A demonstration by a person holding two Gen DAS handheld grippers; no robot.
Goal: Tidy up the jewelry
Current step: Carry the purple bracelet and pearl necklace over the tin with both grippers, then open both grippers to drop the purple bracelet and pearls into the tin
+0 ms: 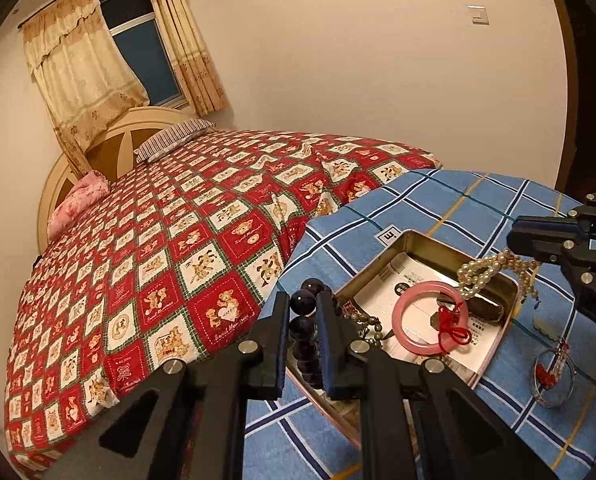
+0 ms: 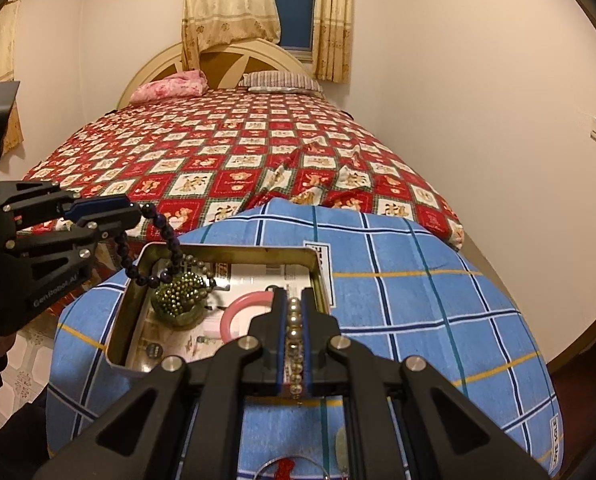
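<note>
My left gripper (image 1: 303,304) is shut on a dark purple bead bracelet (image 1: 302,326), held over the near-left corner of the open metal tin (image 1: 414,240); in the right wrist view the gripper (image 2: 138,210) dangles the bracelet (image 2: 166,236) into the tin (image 2: 234,251). My right gripper (image 2: 295,304) is shut on a pearl necklace (image 2: 294,332); in the left wrist view the gripper (image 1: 516,240) holds the pearls (image 1: 482,272) over the tin's right rim. A pink bangle (image 1: 430,318) with a red knot and a small-bead string (image 2: 182,288) lie inside.
The tin stands on a blue plaid cloth (image 2: 418,304) at the foot of a bed with a red patterned quilt (image 2: 234,152). A clear bangle with red charm (image 1: 552,376) lies on the cloth right of the tin. Walls stand close on the right.
</note>
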